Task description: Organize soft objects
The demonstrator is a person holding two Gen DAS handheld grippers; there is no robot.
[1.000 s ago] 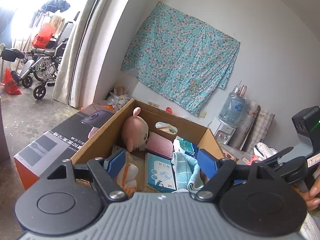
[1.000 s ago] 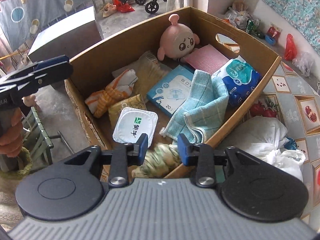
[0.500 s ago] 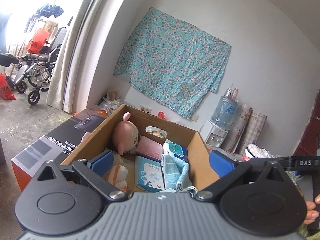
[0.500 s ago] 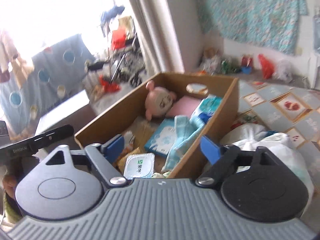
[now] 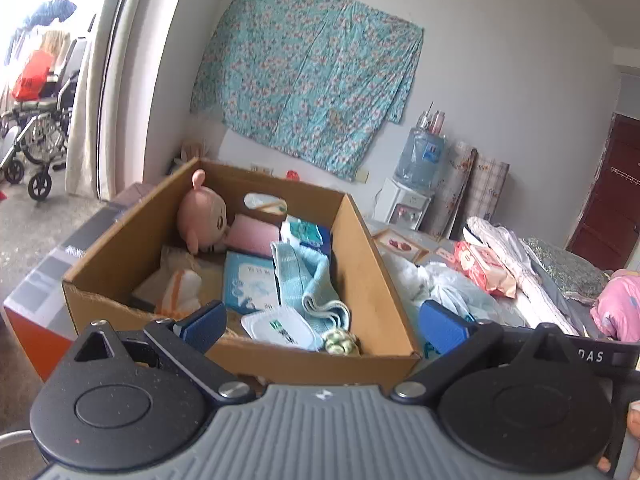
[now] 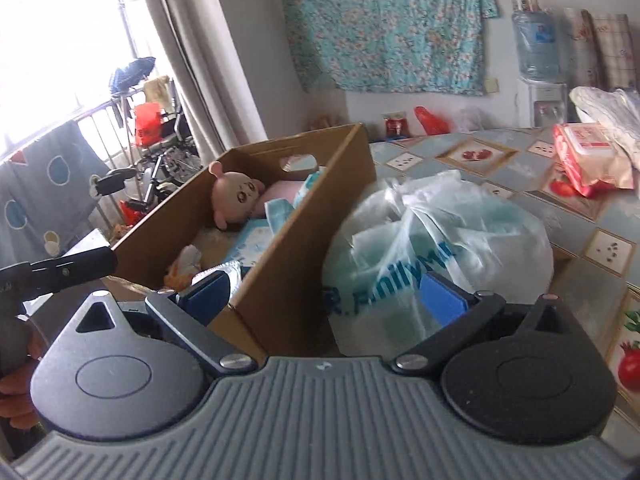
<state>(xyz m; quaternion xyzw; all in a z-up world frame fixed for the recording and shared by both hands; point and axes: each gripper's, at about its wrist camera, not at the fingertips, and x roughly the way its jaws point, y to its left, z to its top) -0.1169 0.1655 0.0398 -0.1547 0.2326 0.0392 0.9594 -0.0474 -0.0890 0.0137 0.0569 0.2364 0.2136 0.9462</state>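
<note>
Facing the cardboard box (image 5: 372, 280), only the right-wrist view's plastic bag (image 6: 440, 240) unobstructed.

One cardboard box (image 5: 372, 280), one plush toy (image 5: 202, 220), perhaps two towels (image 5: 308, 280).

Floral cloth (image 5: 308, 76) hangs on the white wall (image 5: 500, 80) beside a bright window (image 6: 60, 40).

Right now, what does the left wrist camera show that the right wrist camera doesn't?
Only the left wrist view shows the white wipes pack and green bundle at the box's near end. Only the right wrist view shows the printed plastic bag whole. Both show the cardboard box, pink plush, blue towel and red tissue pack.
</note>
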